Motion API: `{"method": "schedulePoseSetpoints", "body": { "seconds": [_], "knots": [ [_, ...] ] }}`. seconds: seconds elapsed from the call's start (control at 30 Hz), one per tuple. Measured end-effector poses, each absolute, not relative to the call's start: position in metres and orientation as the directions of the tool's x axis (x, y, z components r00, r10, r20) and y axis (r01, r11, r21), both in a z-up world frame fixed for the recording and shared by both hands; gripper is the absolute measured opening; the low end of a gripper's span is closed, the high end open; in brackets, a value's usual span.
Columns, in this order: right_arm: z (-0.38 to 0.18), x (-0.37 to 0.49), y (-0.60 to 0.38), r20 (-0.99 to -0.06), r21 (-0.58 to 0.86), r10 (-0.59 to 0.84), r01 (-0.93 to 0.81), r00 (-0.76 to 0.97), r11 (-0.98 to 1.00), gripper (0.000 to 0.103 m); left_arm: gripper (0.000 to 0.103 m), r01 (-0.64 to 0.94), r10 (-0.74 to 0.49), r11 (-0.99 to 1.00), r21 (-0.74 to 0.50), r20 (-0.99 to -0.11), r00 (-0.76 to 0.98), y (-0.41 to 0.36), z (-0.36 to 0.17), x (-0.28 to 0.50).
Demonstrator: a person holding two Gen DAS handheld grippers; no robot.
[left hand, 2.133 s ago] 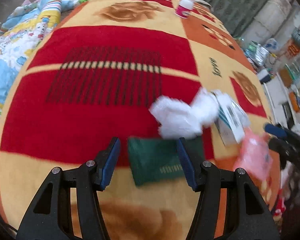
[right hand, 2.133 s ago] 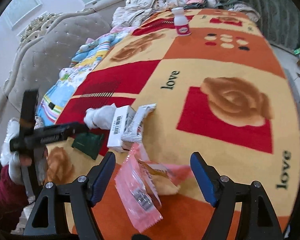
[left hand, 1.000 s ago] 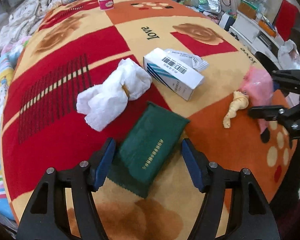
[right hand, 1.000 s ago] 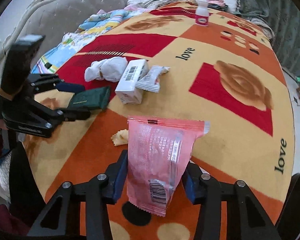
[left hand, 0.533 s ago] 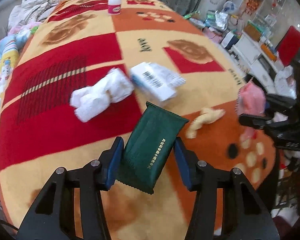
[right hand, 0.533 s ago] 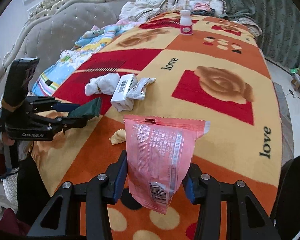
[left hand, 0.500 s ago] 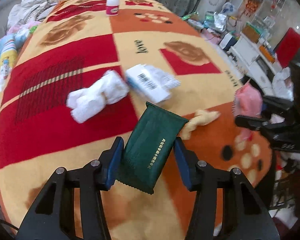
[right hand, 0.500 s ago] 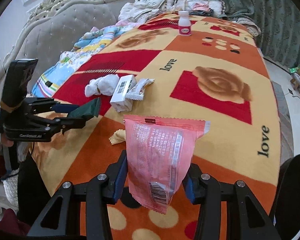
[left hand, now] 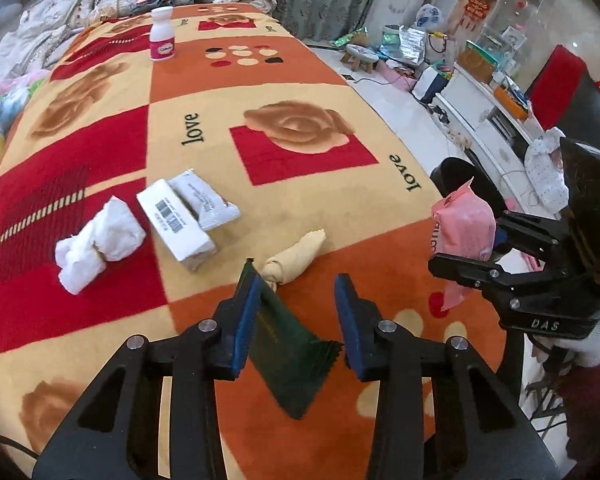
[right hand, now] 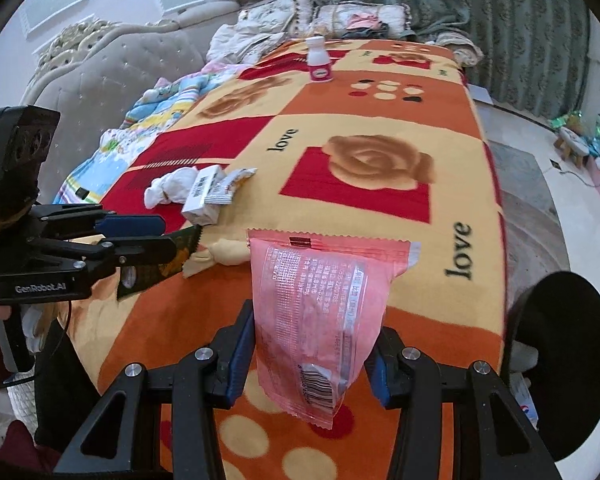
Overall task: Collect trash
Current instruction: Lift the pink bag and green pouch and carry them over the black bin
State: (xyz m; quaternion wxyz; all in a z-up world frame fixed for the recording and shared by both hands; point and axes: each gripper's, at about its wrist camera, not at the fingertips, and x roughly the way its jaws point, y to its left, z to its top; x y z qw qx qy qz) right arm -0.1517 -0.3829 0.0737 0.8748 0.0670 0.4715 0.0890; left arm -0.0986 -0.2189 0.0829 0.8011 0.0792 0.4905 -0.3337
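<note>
My left gripper [left hand: 296, 312] has its jaws apart; a dark green packet [left hand: 290, 354] hangs tilted against the left finger [left hand: 244, 320], loose from the right one. The green packet [right hand: 172, 258] also shows in the right wrist view, in the left gripper [right hand: 140, 232]. My right gripper [right hand: 310, 360] is shut on a pink wrapper [right hand: 320, 312], held above the table's near edge; it also shows in the left wrist view [left hand: 462, 226]. On the patterned tablecloth [left hand: 300, 152] lie a white tissue wad [left hand: 100, 240], a white box [left hand: 176, 224], a grey sachet [left hand: 204, 200] and a yellow twisted scrap [left hand: 296, 258].
A white bottle with a pink label [left hand: 162, 40] stands at the table's far end. A black round bin rim [right hand: 560, 364] sits off the right edge. A sofa with bedding [right hand: 112, 80] is on the left; shelves and clutter [left hand: 480, 72] on the right.
My left gripper's jaws have opened wider and the green packet has swung over, now tilted against the left finger. Both grippers have moved rightwards toward the table edge; the pink wrapper stays gripped.
</note>
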Motion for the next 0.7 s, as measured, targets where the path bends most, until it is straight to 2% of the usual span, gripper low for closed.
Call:
{"method": "schedulePoseSetpoints", "body": {
  "seconds": [0.13, 0.23, 0.43, 0.7],
  "knots": [
    [0.070, -0.157, -0.392, -0.814, 0.216, 0.222, -0.075, 0.537, 0.974, 0.047, 0.039, 0.600, -0.413, 0.785, -0.156, -0.854, 0.318, -0.206, 0.079, -0.101],
    [0.067, -0.157, -0.396, -0.813, 0.230, 0.230, -0.067, 0.535, 0.971, 0.047, 0.049, 0.549, -0.394, 0.817, -0.178, -0.867, 0.305, -0.191, 0.068, -0.097],
    [0.062, -0.153, -0.389, -0.817, 0.243, 0.249, -0.081, 0.521, 0.967, 0.047, 0.049, 0.476, -0.358, 0.857, -0.196, -0.892, 0.277, -0.173, 0.039, -0.096],
    [0.060, -0.150, -0.382, -0.822, 0.241, 0.256, -0.097, 0.508, 0.966, 0.047, 0.049, 0.447, -0.320, 0.879, -0.165, -0.899, 0.298, -0.161, 0.036, -0.108]
  ]
}}
